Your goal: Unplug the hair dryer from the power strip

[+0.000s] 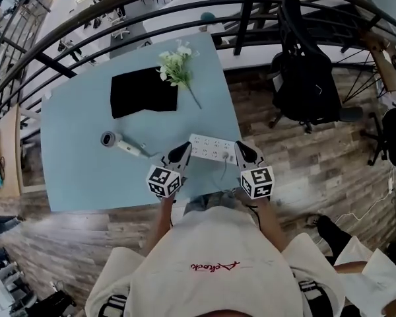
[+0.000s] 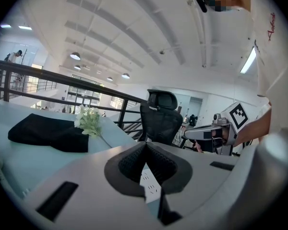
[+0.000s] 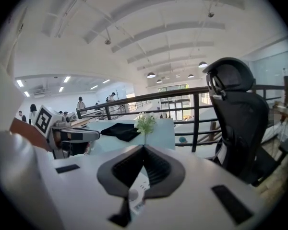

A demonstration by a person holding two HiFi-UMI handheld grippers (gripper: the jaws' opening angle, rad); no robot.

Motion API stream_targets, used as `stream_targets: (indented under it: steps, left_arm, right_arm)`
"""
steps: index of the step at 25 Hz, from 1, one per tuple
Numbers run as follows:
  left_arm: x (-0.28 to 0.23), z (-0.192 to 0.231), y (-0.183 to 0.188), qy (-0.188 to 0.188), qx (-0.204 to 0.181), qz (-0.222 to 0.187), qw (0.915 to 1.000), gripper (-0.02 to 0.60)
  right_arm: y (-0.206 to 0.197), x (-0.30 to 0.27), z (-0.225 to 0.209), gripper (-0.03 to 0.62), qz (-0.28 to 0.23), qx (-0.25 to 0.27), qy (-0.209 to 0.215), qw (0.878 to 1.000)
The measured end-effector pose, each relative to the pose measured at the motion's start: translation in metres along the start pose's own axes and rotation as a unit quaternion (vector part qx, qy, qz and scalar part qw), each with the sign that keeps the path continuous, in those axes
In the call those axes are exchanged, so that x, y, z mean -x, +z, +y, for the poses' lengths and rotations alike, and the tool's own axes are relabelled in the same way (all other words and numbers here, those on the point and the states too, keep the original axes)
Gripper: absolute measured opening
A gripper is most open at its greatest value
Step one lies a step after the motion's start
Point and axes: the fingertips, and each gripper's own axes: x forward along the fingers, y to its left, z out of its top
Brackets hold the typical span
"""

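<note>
A white power strip lies near the front right corner of the light blue table. A white hair dryer with a dark round nozzle lies to its left, its cord running toward the strip. My left gripper hovers at the strip's left end, jaws shut and empty. At the strip's right end my right gripper is likewise shut with nothing held. The strip shows below the closed jaws in the left gripper view, and the strip also appears under the jaws in the right gripper view.
A black cloth and a sprig of white flowers lie at the table's far side. A black office chair stands to the right on the wooden floor. Dark railings run behind the table.
</note>
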Motion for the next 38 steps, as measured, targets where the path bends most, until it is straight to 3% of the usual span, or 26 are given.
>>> stream_targets:
  steps: [14,26,29,32,38]
  left_arm:
    - [-0.002,-0.007,-0.049,-0.007,0.013,0.035,0.9993,0.008]
    - [-0.017,-0.009,-0.083,0.002,-0.008,0.078,0.9969,0.015]
    - [-0.022,-0.011,-0.093,0.008,-0.019,0.096,0.9952,0.143]
    - [-0.026,-0.010,-0.099,0.016,-0.031,0.102,0.9942,0.172]
    - [-0.038,-0.007,-0.110,0.024,-0.053,0.109,0.9924,0.172]
  right_arm:
    - [-0.055,0.018,0.014,0.017,0.043,-0.019,0.001,0.999]
    - [-0.082,0.029,0.018,0.017,0.066,-0.027,0.009,0.997]
    - [-0.084,0.029,0.018,0.017,0.068,-0.028,0.010,0.997]
    - [-0.084,0.031,0.016,0.017,0.069,-0.028,0.010,0.997]
    - [-0.088,0.034,0.011,0.017,0.072,-0.028,0.010,0.997]
